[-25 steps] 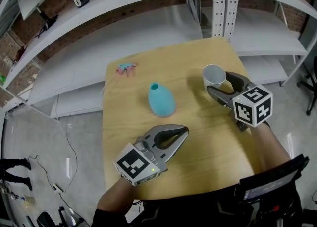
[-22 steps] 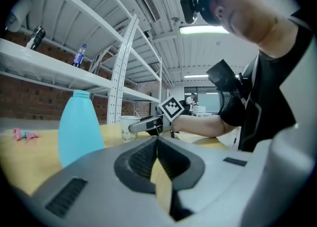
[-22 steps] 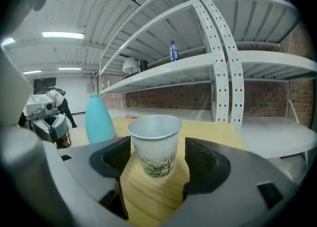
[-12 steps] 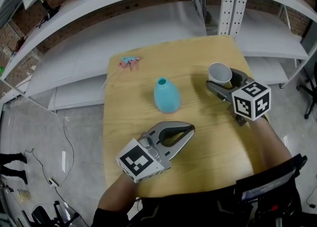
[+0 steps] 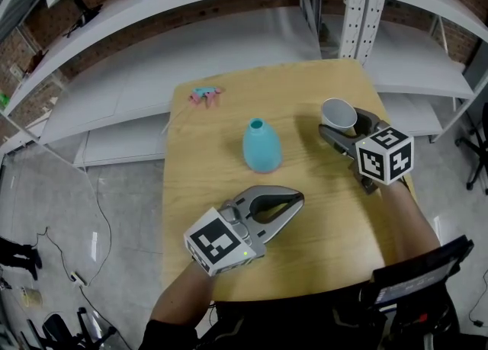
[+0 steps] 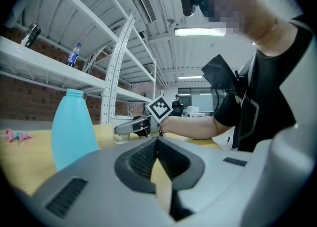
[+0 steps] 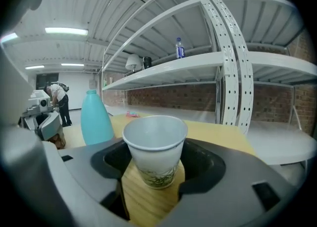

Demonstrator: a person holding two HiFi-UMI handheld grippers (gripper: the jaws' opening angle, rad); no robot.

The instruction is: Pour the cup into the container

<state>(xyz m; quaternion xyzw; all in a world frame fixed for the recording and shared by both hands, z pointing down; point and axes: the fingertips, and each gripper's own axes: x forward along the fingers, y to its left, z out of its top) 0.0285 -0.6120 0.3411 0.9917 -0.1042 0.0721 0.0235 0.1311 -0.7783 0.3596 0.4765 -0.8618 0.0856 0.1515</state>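
Starting big: white shelves (image 5: 229, 5) curving round the far side, then the wooden table (image 5: 221, 165) in front. On to the left gripper (image 5: 297, 202), down at six o'clock of the tabletop, jaws together on nothing, simply parked. Over at two o'clock, the right gripper (image 5: 347, 129), jaws wide apart and just been closing in, with the paper cup (image 5: 339, 114) standing upright on the wood between them; gaps visible on both sides, so not pinched yet. Near the middle, a touch towards twelve, the blue bottle (image 5: 262, 146), upright, narrow mouth open (a small target for a pour). Up at eleven o'clock, a little pink scrap (image 5: 207, 94), well apart from it all. Progress check: barely off the mark, by the look of it. Nothing lifted, nothing poured. Left to do: clamp the cup, carry it across to the bottle, tip it over that mouth.
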